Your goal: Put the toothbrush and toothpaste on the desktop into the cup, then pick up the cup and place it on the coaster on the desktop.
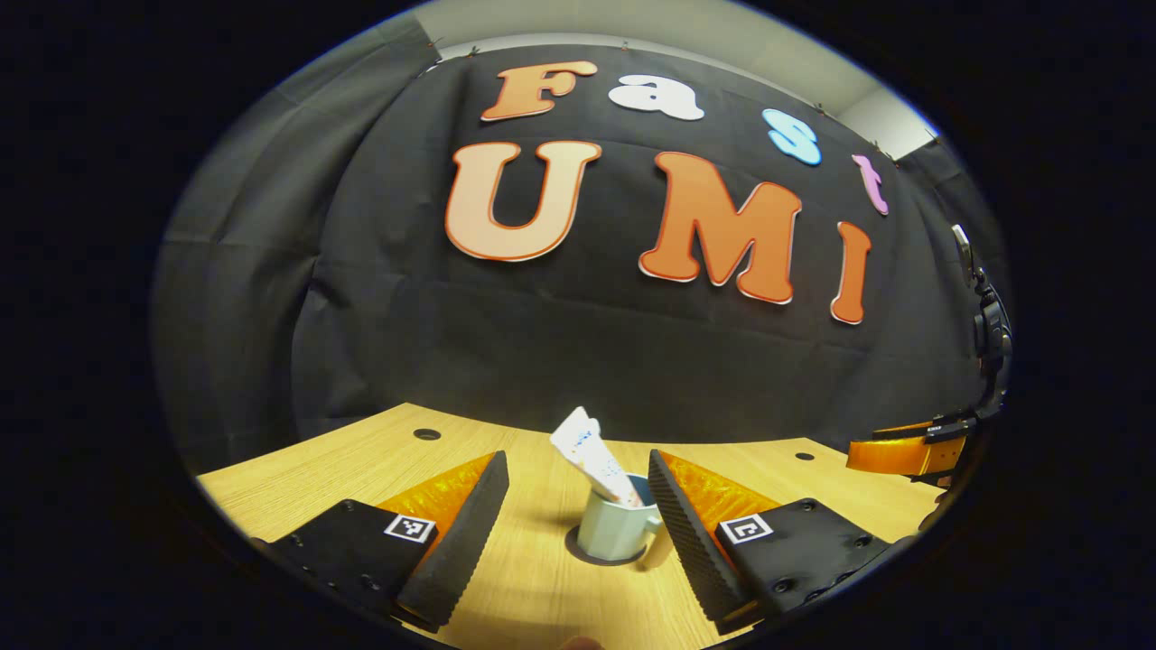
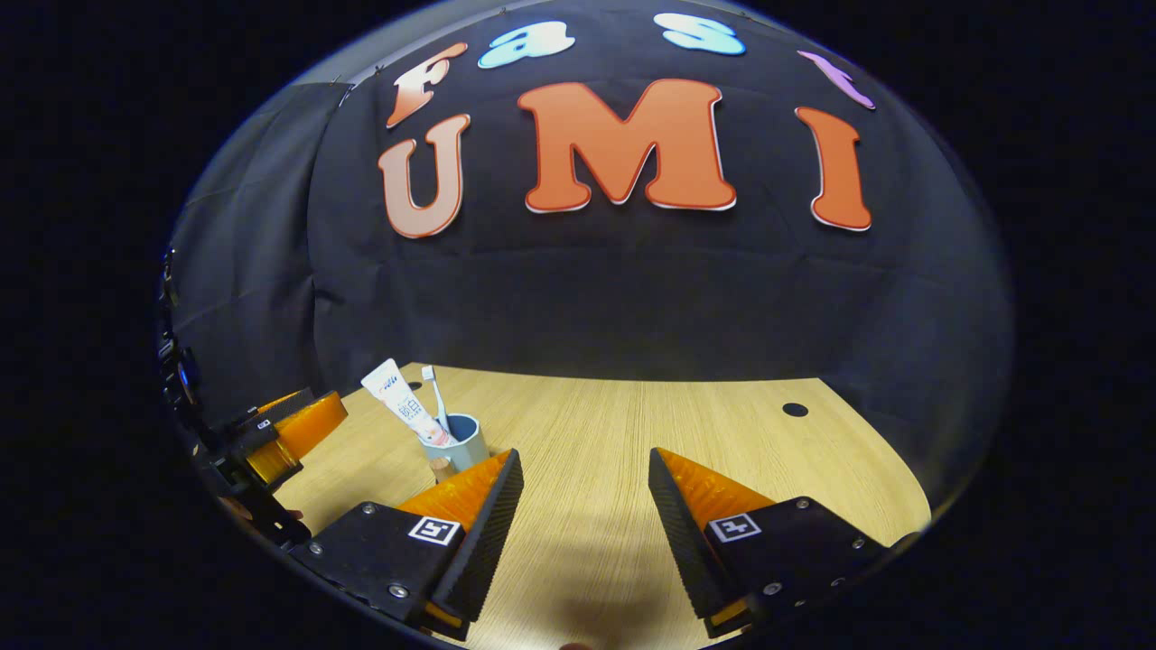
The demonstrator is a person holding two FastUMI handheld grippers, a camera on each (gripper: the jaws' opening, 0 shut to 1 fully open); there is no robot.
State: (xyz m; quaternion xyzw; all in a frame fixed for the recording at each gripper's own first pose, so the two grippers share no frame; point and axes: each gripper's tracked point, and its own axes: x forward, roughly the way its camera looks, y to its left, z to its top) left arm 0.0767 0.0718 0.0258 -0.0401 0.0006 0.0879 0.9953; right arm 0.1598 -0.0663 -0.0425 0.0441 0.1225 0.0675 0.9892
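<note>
Wooden desk | cup with toothpaste and toothbrush sits on coaster | my left gripper and right gripper wide, empty | cup looks rigid, slick; grip mid-wall.

ahead of the left gripper stood a pale blue-grey cup, its inside a deeper blue, on a dark grey round coaster. the toothpaste in it was white with small blue and orange markings. in the right gripper view, up and to the left of the right gripper, the toothbrush was white with a pale blue handle. the desktop was light yellowish wood with fine straight grain and small black round holes. each gripper's body bore a black-and-white square marker and an orange translucent, ridged part. the wall cloth was black.
</note>
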